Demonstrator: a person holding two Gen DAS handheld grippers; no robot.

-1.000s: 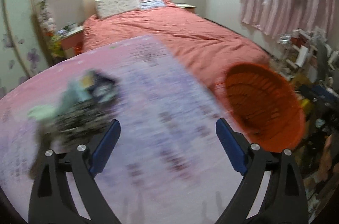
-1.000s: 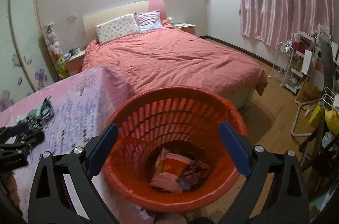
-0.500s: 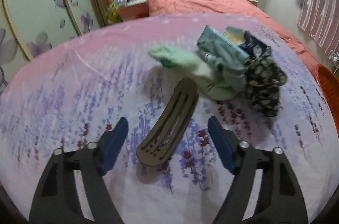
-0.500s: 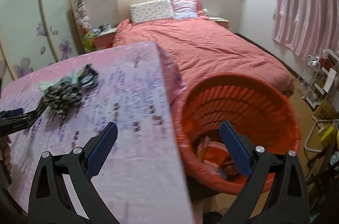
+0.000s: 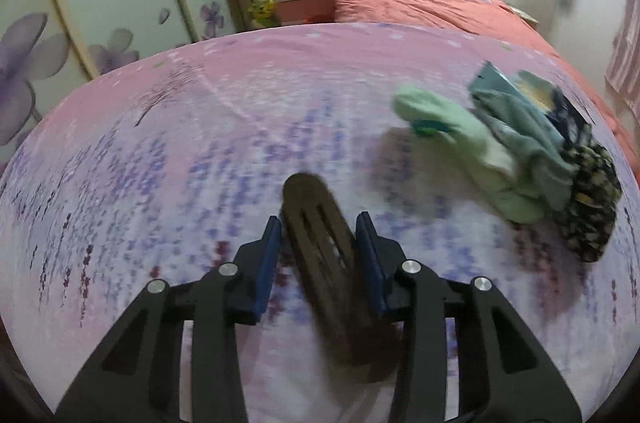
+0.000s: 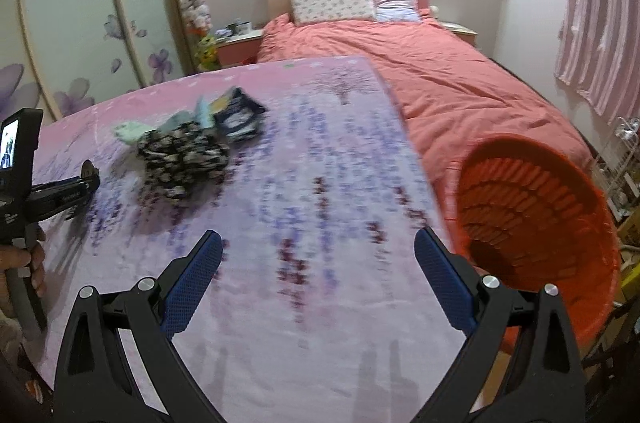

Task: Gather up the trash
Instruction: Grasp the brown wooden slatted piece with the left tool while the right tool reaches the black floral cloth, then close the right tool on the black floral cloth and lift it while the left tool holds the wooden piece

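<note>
On the lavender-print pink tablecloth (image 5: pixel 168 159), your left gripper (image 5: pixel 319 235) clamps a dark brown slotted oval piece (image 5: pixel 320 235). Your right gripper (image 6: pixel 318 263) hovers with jaws wide, the orange plastic basket (image 6: pixel 540 223) at right.

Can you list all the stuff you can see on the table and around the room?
brown slotted piece: one, dark brown, on the table between the left gripper's fingers
trash pile: one heap, green, teal and black-patterned, on the table's right side
table: one, pink and purple floral cloth
basket: one, orange, beside the table's right edge
bed: one, coral cover, behind the table
pillows: two, at the headboard
left gripper: black, blue pads, closed on the brown piece
right gripper: black, blue pads, open above the table
</note>
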